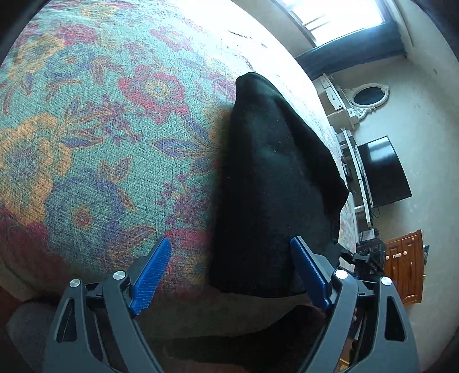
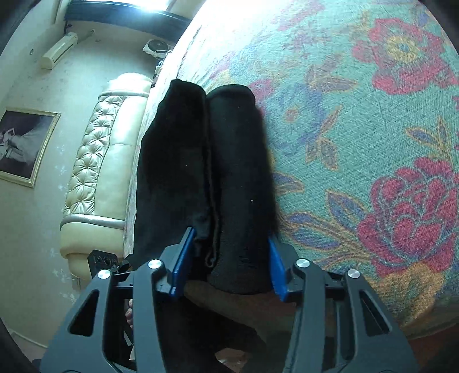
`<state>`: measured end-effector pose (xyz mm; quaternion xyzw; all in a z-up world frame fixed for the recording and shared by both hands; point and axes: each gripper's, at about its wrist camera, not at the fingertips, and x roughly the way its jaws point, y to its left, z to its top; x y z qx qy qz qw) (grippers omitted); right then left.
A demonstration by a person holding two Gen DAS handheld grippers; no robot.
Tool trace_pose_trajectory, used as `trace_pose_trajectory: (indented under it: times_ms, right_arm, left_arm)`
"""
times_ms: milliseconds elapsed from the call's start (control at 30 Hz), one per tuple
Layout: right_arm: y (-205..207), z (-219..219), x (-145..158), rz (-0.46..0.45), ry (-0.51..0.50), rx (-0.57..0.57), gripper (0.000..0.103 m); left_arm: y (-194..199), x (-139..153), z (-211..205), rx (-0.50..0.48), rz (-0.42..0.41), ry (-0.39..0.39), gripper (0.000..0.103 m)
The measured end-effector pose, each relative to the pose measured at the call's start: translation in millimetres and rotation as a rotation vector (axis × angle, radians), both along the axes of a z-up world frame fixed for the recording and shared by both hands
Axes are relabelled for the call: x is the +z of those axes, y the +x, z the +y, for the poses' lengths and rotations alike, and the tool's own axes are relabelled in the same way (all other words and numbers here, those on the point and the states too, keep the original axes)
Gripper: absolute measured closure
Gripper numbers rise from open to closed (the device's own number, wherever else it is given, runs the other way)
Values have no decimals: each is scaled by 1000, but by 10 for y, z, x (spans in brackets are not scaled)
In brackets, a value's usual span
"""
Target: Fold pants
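Left wrist view: black pants [image 1: 275,183] lie lengthwise on a floral bedspread [image 1: 94,137], running away from the camera toward the bright far edge of the bed. Near end of the fabric sits just ahead of the left gripper [image 1: 231,275]. Jaws stand wide apart, blue pads clear; the near corner of the pants falls between them toward the right-hand pad, nothing pinched. More dark cloth hangs in shadow below the gripper. Beyond the bed edge on the right: a TV [image 1: 384,172], a white dresser with an oval mirror [image 1: 368,97], a wooden cabinet [image 1: 407,264], a window [image 1: 344,17].

Right wrist view: pants [image 2: 206,172] show as two long black bands side by side, folded lengthwise, along the bed edge on the bedspread [image 2: 358,143]. Near end sits between the pads of the right gripper [image 2: 228,264]. Jaws are partly closed around the fabric; both blue pads look to be against its sides, though firm pressure is hard to confirm. Off the bed to the left: a cream tufted headboard [image 2: 97,160], a framed picture [image 2: 25,143], a wall air conditioner [image 2: 58,50].
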<state>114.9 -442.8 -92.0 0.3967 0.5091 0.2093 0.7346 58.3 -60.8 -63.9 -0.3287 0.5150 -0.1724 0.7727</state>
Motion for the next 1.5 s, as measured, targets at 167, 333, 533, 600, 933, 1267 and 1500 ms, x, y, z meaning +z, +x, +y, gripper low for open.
trace_pose_trajectory:
  times_ms: [167, 333, 533, 600, 933, 1267, 1500]
  right_arm:
    - [21, 71, 26, -15, -23, 16, 61]
    - [40, 86, 36, -21, -17, 23, 61]
    - [-7, -35, -52, -32, 3, 40, 62]
    - [-22, -84, -82, -34, 8, 44, 62]
    - [-2, -458, 153, -104, -3, 38, 6]
    - [883, -378, 105, -183, 80, 71, 6]
    - [1183, -233, 106, -185, 54, 102, 2]
  left_arm:
    - [-51, -55, 15, -28, 29, -197, 20]
    - [51, -259, -88, -88, 53, -224, 20]
    - [-3, -265, -155, -138, -22, -85, 49]
    - [-29, -243, -195, -151, -37, -42, 52]
    - [17, 206, 69, -110, -179, -23, 27]
    - [1174, 43, -133, -209, -215, 97, 25]
    - [1572, -68, -311, -240, -224, 61, 24]
